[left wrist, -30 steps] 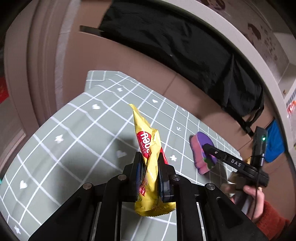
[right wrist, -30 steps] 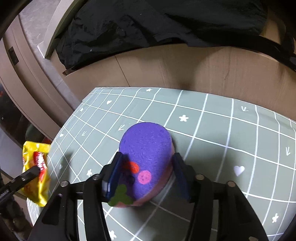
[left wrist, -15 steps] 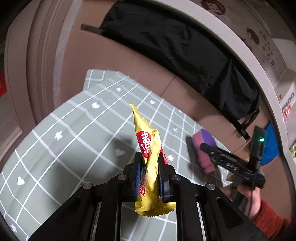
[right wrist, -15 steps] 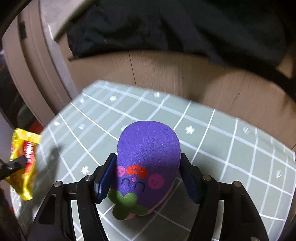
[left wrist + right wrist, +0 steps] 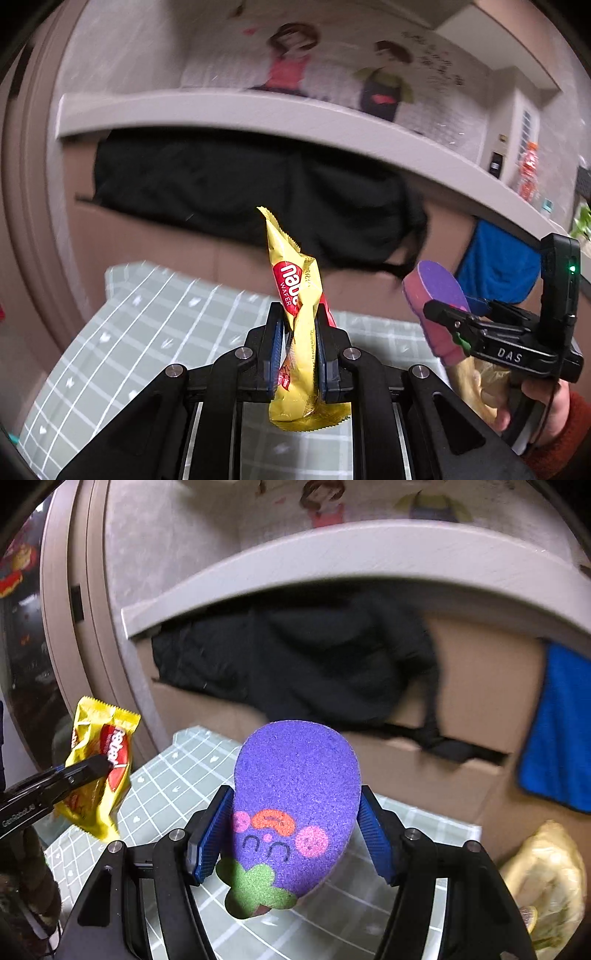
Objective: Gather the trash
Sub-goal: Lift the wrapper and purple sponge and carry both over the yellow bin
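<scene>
My left gripper (image 5: 298,347) is shut on a yellow wafer wrapper (image 5: 295,295) and holds it upright above the green grid mat (image 5: 155,325). My right gripper (image 5: 295,834) is shut on a purple eggplant-shaped sponge (image 5: 295,790) with a face and a green stem, lifted above the mat (image 5: 177,775). The sponge (image 5: 436,291) and right gripper (image 5: 448,314) show at the right of the left wrist view. The wrapper (image 5: 99,760) and left gripper (image 5: 99,766) show at the left of the right wrist view.
A brown cardboard box (image 5: 177,240) with black cloth (image 5: 258,184) draped in it stands behind the mat under a pale shelf (image 5: 258,110). A blue cloth (image 5: 554,731) hangs at the right. A crinkled golden bag (image 5: 543,878) sits at the lower right.
Both grippers have risen well above the mat and tilted up, each still holding its item. The shelf and wall drawings now show. The sponge has left the mat.
</scene>
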